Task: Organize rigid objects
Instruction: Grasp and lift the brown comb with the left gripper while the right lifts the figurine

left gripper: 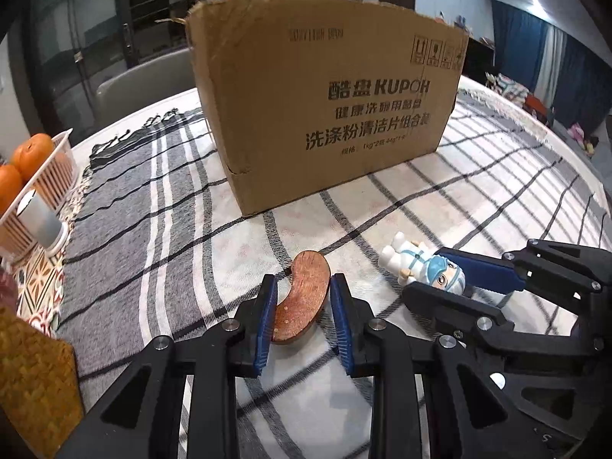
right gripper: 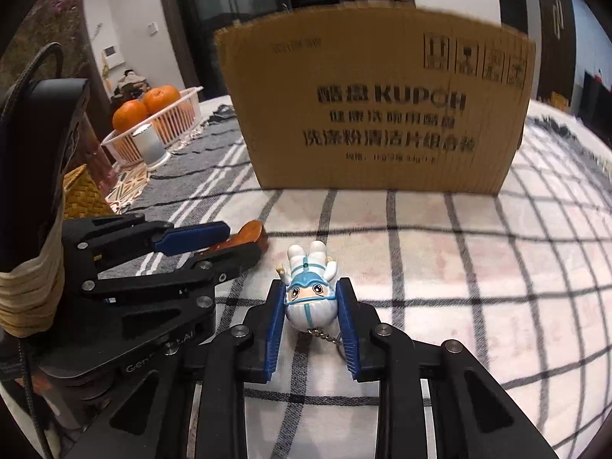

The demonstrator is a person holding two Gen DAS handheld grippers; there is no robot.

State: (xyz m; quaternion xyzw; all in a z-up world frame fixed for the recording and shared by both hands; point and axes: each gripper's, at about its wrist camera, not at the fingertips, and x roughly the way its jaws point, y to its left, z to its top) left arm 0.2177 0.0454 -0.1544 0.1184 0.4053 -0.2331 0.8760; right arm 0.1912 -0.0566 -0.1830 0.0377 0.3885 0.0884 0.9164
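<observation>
A: The cardboard box (left gripper: 325,114) stands at twelve o'clock; its tall wall could catch a low carry.

B: The wooden piece (left gripper: 302,302) lies on the cloth, left gripper (left gripper: 304,294) spread around it, barely touching; it could pivot out.

A: The figurine (right gripper: 310,290) lies between the right gripper's (right gripper: 311,298) spread pads; its round head may slip.

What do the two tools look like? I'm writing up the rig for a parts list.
Both the left tool and the right tool are matte black angular linkages with silver pivot screws and ribbed blue finger pads. The left tool's body shows partial white lettering, a black cable and a tan tape wrap.
</observation>
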